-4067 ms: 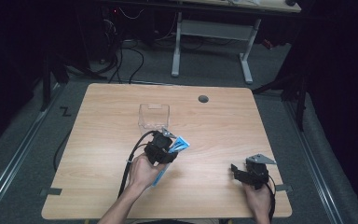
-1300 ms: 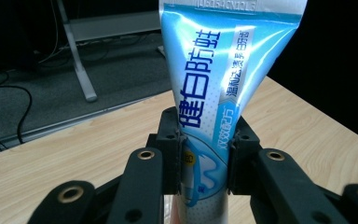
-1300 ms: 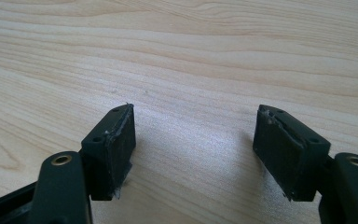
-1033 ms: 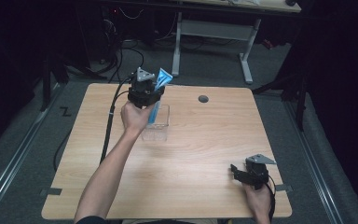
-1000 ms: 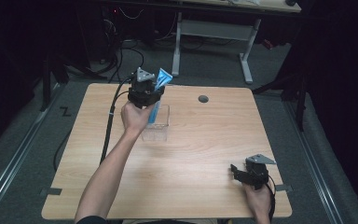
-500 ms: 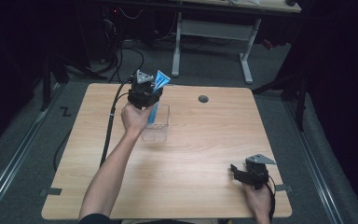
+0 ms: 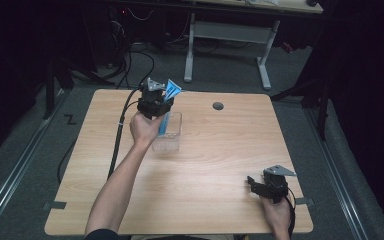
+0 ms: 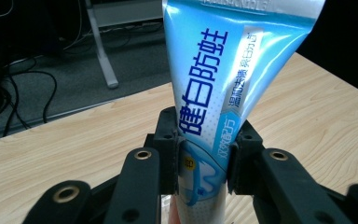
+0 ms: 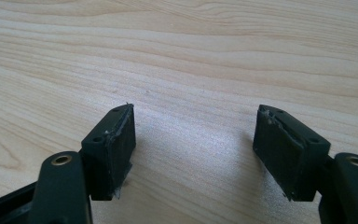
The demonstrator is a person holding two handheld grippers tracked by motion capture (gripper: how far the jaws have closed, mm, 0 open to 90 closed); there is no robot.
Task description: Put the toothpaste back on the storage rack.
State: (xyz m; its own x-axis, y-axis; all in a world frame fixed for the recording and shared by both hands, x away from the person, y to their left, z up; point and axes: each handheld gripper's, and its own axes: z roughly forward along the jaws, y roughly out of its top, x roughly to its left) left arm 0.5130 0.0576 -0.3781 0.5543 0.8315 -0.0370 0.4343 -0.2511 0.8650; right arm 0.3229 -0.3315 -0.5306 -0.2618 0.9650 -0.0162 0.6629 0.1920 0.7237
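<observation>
A blue and white toothpaste tube [image 7: 170, 93] stands nearly upright, crimped end up, with my left gripper [image 7: 155, 104] shut on it at the far left of the table. In the left gripper view the tube [image 8: 214, 79] rises between the pads of the left gripper [image 8: 204, 154], which press on its lower part. Its lower end reaches down into a clear plastic box [image 7: 172, 144] on the table. My right gripper [image 7: 255, 183] rests near the front right corner. Its jaws stand open over bare wood, as the right gripper view [image 9: 193, 140] shows.
The wooden table [image 7: 220, 150] has a round cable hole [image 7: 218, 106] at the back. The left gripper's cable [image 7: 120, 130] trails off the left side. Beyond the far edge stand another desk's white legs [image 7: 262, 60] and floor cables [image 7: 130, 55].
Since the earliest frame my left gripper has carried the tube from the table's middle to over the clear box. In the last second it sank slightly. The right gripper has not moved.
</observation>
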